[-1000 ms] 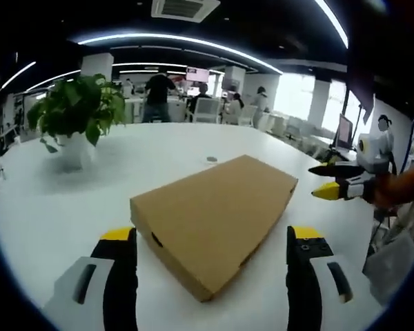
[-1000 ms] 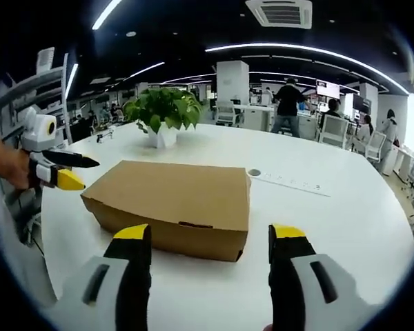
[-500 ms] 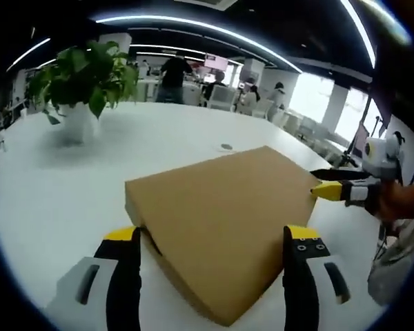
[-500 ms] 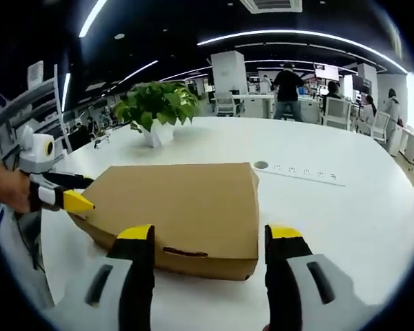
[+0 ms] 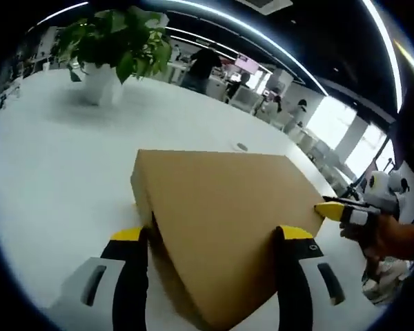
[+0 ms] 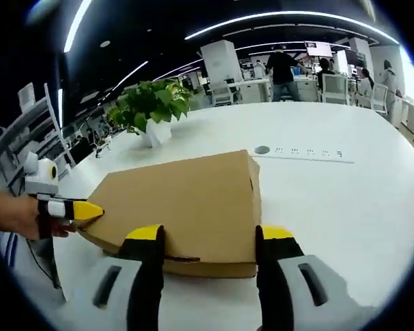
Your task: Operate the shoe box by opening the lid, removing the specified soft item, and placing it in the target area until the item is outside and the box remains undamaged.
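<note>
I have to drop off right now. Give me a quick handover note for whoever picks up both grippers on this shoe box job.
Left gripper: open, jaws straddling one corner of the closed cardboard shoe box, nothing gripped.
Right gripper: open, jaws either side of the box's front edge, nothing gripped. In the left gripper view its yellow tip sits at the box's far corner.
The box lies flat on the white table, lid shut; a potted plant stands beyond it.
Done: both grippers brought up to the box.
Left: open the lid, take out the soft item, place it in the target area. The item is hidden inside the box.
</note>
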`<action>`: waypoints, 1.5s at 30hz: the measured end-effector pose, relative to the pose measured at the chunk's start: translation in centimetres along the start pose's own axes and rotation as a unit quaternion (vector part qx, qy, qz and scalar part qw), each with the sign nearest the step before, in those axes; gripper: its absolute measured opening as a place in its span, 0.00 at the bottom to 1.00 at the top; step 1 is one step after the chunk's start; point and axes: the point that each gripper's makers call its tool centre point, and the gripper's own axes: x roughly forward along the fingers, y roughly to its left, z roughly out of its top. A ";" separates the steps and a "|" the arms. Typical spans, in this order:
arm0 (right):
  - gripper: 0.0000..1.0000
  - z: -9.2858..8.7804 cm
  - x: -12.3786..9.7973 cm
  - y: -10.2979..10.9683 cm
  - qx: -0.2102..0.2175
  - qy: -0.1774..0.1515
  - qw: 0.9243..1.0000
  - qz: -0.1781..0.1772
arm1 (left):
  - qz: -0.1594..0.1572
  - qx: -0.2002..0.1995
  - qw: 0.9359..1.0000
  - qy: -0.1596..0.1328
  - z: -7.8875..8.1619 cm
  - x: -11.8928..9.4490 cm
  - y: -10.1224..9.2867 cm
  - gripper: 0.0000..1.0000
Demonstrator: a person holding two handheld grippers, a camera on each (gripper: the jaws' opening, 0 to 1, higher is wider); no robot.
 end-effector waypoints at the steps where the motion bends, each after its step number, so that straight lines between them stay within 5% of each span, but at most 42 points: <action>1: 0.48 -0.2 -0.3 0.4 -0.001 0.001 1.000 0.001 | 0.003 -0.007 1.000 -0.003 0.1 0.0 0.1 0.71; 15: 0.45 -1.9 -2.5 2.8 0.009 0.002 1.000 -0.007 | 0.007 0.003 1.000 -0.007 -0.7 -1.6 0.0 0.71; 45: 0.42 -10.6 -11.3 11.2 0.029 0.035 0.999 -0.012 | -0.023 0.035 0.999 0.014 -6.7 -10.3 1.3 0.72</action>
